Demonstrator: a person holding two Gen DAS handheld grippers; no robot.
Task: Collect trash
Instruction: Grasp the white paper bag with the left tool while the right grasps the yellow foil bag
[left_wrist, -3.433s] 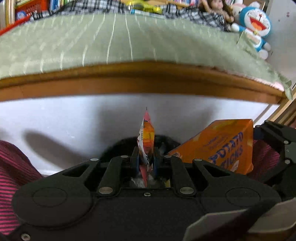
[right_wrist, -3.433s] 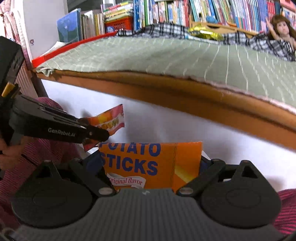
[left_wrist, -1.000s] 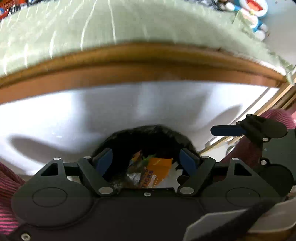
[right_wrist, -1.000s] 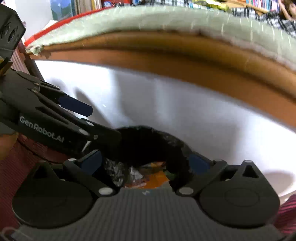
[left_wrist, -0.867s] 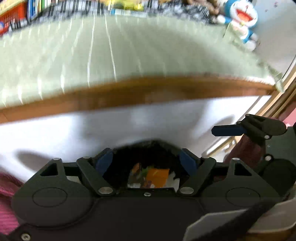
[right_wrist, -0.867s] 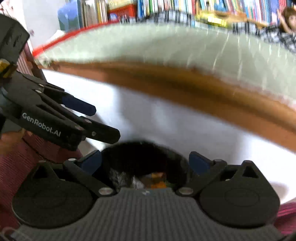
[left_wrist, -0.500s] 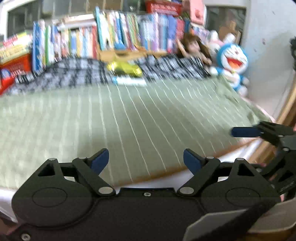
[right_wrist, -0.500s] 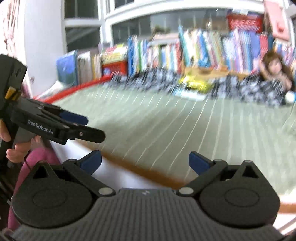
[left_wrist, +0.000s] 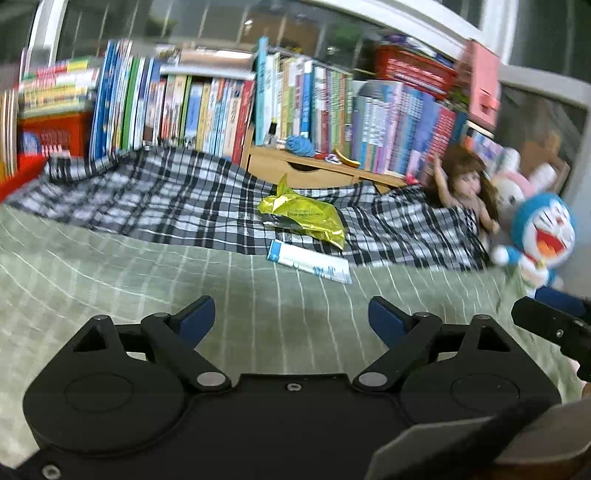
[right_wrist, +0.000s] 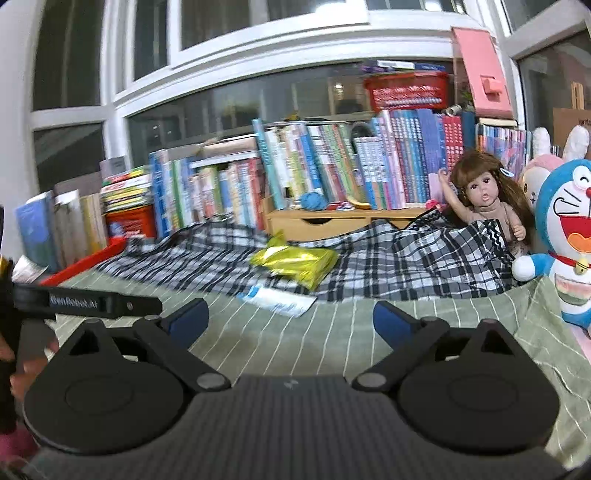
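Note:
A crumpled yellow foil wrapper (left_wrist: 303, 216) (right_wrist: 295, 263) lies on the black-and-white plaid blanket (left_wrist: 155, 206) (right_wrist: 399, 258) at the back of the bed. Just in front of it a flat white-and-blue packet (left_wrist: 310, 266) (right_wrist: 279, 300) rests on the green striped cover (left_wrist: 129, 280) (right_wrist: 332, 332). My left gripper (left_wrist: 291, 319) is open and holds nothing, hovering over the green cover short of both pieces. My right gripper (right_wrist: 291, 321) is open too, also short of the packet. The trash bin is out of view.
Rows of books (left_wrist: 221, 110) (right_wrist: 332, 166) and a small wooden drawer shelf (left_wrist: 314, 173) line the back. A doll (right_wrist: 484, 199), a pink plush and a blue cat plush (left_wrist: 539, 236) (right_wrist: 569, 236) sit at the right. The other gripper shows at each frame's edge.
Both grippers let a snack wrapper and a potato-sticks box go into the black-lined bin, then rose and tilted up to face the bed top. The bin has dropped out of view.

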